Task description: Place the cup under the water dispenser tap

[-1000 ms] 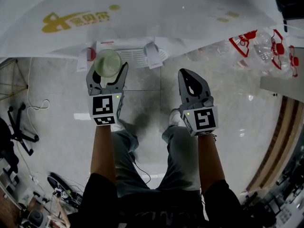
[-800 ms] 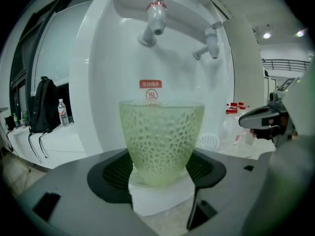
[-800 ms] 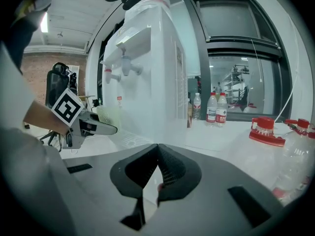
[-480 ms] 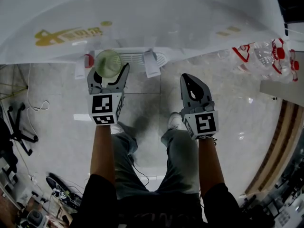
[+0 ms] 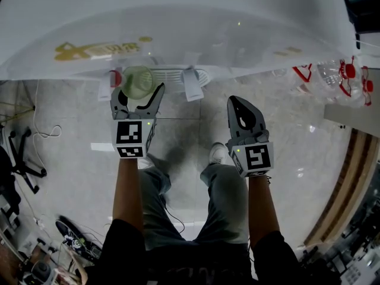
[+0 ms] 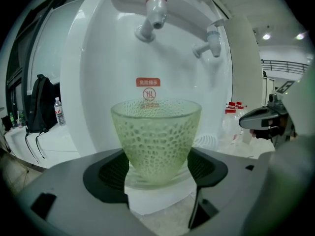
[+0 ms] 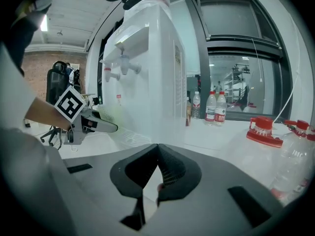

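Note:
A pale green dimpled glass cup (image 6: 156, 136) stands upright on the drip tray (image 6: 147, 200) of the white water dispenser (image 6: 103, 82), straight below the red tap (image 6: 156, 9); a blue tap (image 6: 212, 36) is to its right. My left gripper (image 6: 156, 168) has the cup between its jaws. They have just been opening, and the pads stand slightly off the glass. From the head view the cup (image 5: 138, 82) sits between the left gripper's (image 5: 138, 90) tips by the tray (image 5: 175, 75). My right gripper (image 5: 237, 103) hangs shut and empty to the right, also seen in its own view (image 7: 157, 149).
Plastic water bottles with red caps (image 5: 341, 70) lie at the right. More bottles (image 7: 214, 107) and a red lid (image 7: 264, 130) stand beside the dispenser. An office chair (image 5: 21, 159) and cables are at the left. The person's legs (image 5: 225, 189) are below.
The left gripper's jaws have spread slightly wider around the cup. Neither hand has shifted noticeably, and the right gripper stays shut.

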`<action>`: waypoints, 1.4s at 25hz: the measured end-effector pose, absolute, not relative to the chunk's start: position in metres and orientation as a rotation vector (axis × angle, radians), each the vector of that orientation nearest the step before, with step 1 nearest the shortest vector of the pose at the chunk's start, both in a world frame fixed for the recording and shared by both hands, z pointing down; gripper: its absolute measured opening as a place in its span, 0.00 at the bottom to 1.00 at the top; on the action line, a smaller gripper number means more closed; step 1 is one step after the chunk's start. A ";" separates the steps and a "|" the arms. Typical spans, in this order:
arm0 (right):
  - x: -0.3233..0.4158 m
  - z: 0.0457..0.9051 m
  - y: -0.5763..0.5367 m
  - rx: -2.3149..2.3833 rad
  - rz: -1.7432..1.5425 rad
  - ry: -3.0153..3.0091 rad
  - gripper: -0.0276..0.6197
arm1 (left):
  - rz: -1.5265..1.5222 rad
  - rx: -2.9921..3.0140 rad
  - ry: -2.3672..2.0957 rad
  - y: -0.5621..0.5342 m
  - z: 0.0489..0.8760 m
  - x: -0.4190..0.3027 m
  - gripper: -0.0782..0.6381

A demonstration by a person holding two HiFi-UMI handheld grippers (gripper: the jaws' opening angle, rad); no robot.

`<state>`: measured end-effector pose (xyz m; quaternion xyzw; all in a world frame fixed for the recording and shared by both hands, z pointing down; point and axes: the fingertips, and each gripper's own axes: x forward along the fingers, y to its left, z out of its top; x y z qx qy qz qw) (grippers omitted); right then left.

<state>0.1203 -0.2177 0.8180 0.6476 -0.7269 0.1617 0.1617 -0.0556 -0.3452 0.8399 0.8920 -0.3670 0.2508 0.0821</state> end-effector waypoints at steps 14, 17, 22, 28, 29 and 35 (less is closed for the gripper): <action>0.101 0.805 -0.200 1.800 0.479 -2.087 0.06 | 0.784 2.630 -1.136 -0.311 0.834 -0.083 0.63; 0.094 0.791 -0.193 1.782 0.490 -2.075 0.06 | 0.736 2.613 -1.146 -0.300 0.818 -0.090 0.63; 0.078 0.756 -0.188 1.786 0.487 -2.102 0.06 | 0.698 2.593 -1.184 -0.288 0.781 -0.109 0.52; 0.064 0.701 -0.179 1.784 0.490 -2.106 0.06 | 0.644 2.543 -1.241 -0.274 0.725 -0.129 0.34; 0.063 0.689 -0.179 1.801 0.482 -2.110 0.06 | 0.644 2.537 -1.248 -0.271 0.716 -0.132 0.33; 0.055 0.623 -0.178 1.846 0.443 -2.119 0.06 | 0.626 2.513 -1.277 -0.257 0.658 -0.146 0.20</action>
